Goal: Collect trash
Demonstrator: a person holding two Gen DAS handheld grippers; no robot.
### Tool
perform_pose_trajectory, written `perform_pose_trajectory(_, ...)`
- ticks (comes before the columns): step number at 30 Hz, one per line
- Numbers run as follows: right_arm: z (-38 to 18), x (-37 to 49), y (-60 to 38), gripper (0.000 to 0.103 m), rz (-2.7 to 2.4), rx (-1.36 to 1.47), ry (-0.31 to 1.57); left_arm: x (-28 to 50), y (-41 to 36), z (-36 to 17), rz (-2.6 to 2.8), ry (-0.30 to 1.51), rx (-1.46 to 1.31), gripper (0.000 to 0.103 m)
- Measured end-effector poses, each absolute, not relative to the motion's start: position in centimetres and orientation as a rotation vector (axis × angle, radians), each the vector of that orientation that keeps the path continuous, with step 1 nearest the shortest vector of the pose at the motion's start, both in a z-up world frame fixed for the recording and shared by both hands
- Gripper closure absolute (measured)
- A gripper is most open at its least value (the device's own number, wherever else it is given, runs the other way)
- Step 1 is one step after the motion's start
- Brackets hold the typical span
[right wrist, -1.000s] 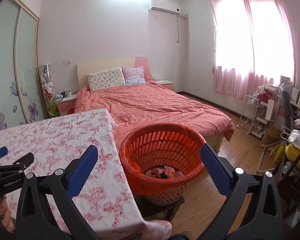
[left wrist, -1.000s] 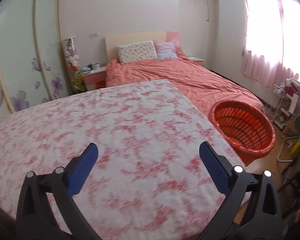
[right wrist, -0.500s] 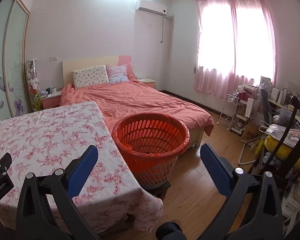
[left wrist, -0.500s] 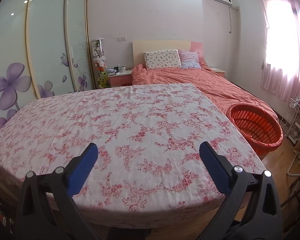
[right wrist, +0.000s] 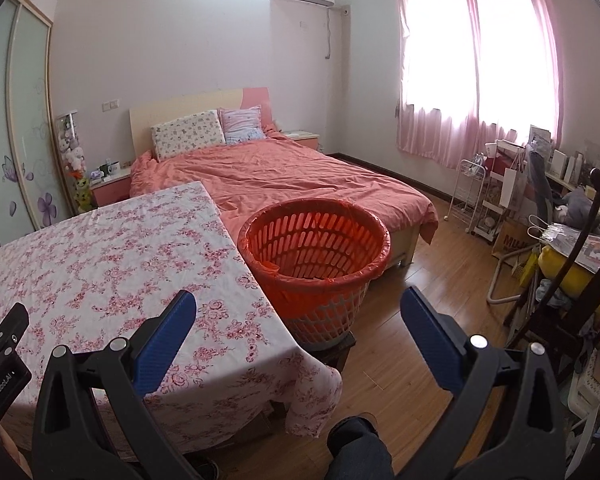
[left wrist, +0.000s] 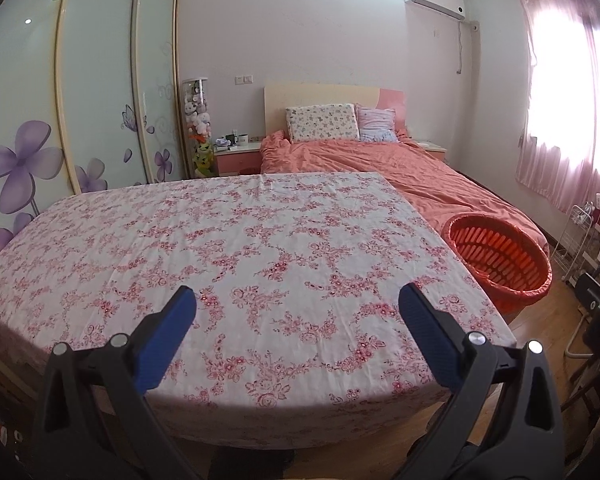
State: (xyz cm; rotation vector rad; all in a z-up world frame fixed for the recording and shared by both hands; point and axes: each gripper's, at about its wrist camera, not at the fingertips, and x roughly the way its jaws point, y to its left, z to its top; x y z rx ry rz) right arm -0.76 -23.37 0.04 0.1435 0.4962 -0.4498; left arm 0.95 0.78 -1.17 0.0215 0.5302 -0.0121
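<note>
With both the left gripper and right gripper released and empty, no trash shows on the surface, so scan elsewhere before returning to the basket beside it.

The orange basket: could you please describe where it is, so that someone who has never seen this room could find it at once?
Start from the table with the pink floral cloth in the foreground and the bed with the salmon cover behind it. The orange basket stands in the corner between them, on a low dark stand on the wooden floor. It is the only round, slotted, bright orange container there, lined with an orange bag.
</note>
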Motion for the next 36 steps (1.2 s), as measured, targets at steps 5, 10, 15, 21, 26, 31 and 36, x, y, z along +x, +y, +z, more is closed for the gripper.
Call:
perform_pose_trajectory(5,0.4,-1.0,-23.4,0.002,-0.445,0.158,0.497,0.9,0.9,-0.9,-0.019,0.542,0.004,0.004)
perform_pose_trajectory(10,0.6,-1.2,-23.6,0.002,-0.442,0.176,0.497,0.6,0.9,-0.5,-0.030,0.531,-0.005,0.004)
perform_pose_trajectory(15,0.4,-1.2,-23.6,0.002,-0.431,0.190,0.511,0.4,0.7,-0.4,-0.042,0.531,-0.001,0.004)
perform_pose_trajectory(21,0.5,-1.2,-23.5,0.002,-0.425,0.192,0.508,0.2,0.3,0.1,-0.039,0.516,0.007,0.004)
perform_pose_trajectory(26,0.6,-1.2,-23.5,0.002,-0.424,0.191,0.505,0.1,0.1,0.4,-0.027,0.504,0.019,0.004)
perform_pose_trajectory(31,0.7,-1.1,-23.4,0.002,-0.425,0.188,0.509,0.0,-0.1,0.5,-0.011,0.494,0.033,0.004)
perform_pose_trajectory(36,0.8,-1.0,-23.3,0.002,-0.426,0.181,0.509,0.0,-0.1,0.6,0.003,0.488,0.033,0.004)
